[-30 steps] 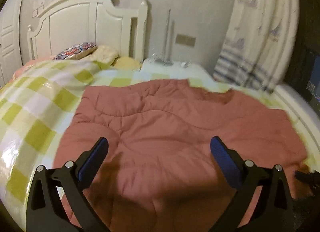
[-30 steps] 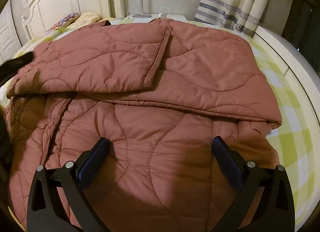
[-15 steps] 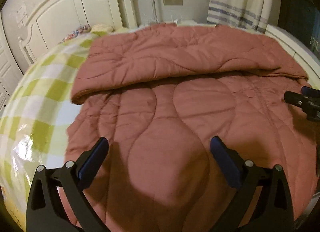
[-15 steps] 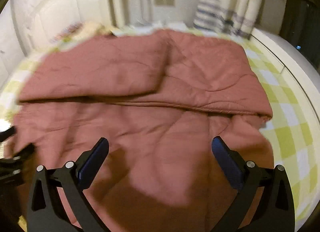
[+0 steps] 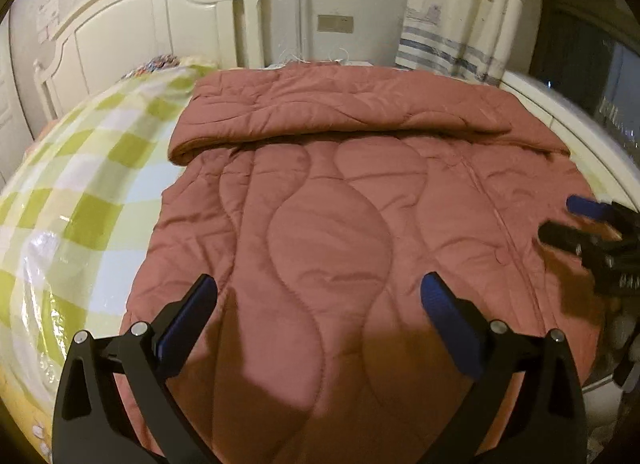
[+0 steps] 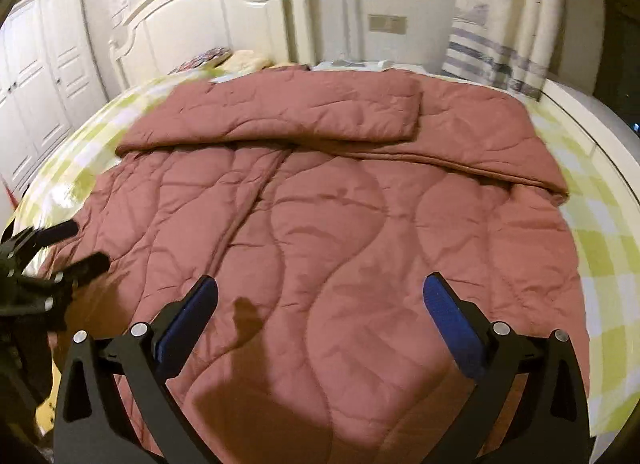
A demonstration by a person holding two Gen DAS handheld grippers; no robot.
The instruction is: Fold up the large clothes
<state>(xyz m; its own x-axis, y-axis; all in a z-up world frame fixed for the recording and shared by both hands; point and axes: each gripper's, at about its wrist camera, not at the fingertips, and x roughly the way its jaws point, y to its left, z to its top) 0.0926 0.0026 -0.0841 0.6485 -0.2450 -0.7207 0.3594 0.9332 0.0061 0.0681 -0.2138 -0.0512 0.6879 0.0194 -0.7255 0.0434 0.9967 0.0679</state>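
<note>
A large quilted rust-pink garment [image 5: 340, 224] lies spread on the bed, its far part folded back toward me in a thick band [image 5: 340, 116]. It also fills the right wrist view [image 6: 340, 232], with the folded band at the far side [image 6: 280, 116]. My left gripper [image 5: 318, 296] is open and empty above the near hem. My right gripper [image 6: 320, 298] is open and empty above the near hem too. Each gripper shows at the edge of the other's view: the right one [image 5: 588, 224], the left one [image 6: 48, 256].
The bed has a green and white checked sheet [image 5: 72, 192] and a white headboard [image 5: 152, 24] with pillows [image 6: 224, 58]. A curtain [image 5: 460, 12] hangs at the back right. A white wardrobe [image 6: 40, 84] stands at the left. A white ledge [image 6: 592, 112] runs along the bed's right side.
Both grippers have pulled back toward the foot of the bed and stayed open. The right wrist view has steadied after blur, and more of the garment's near part now shows.
</note>
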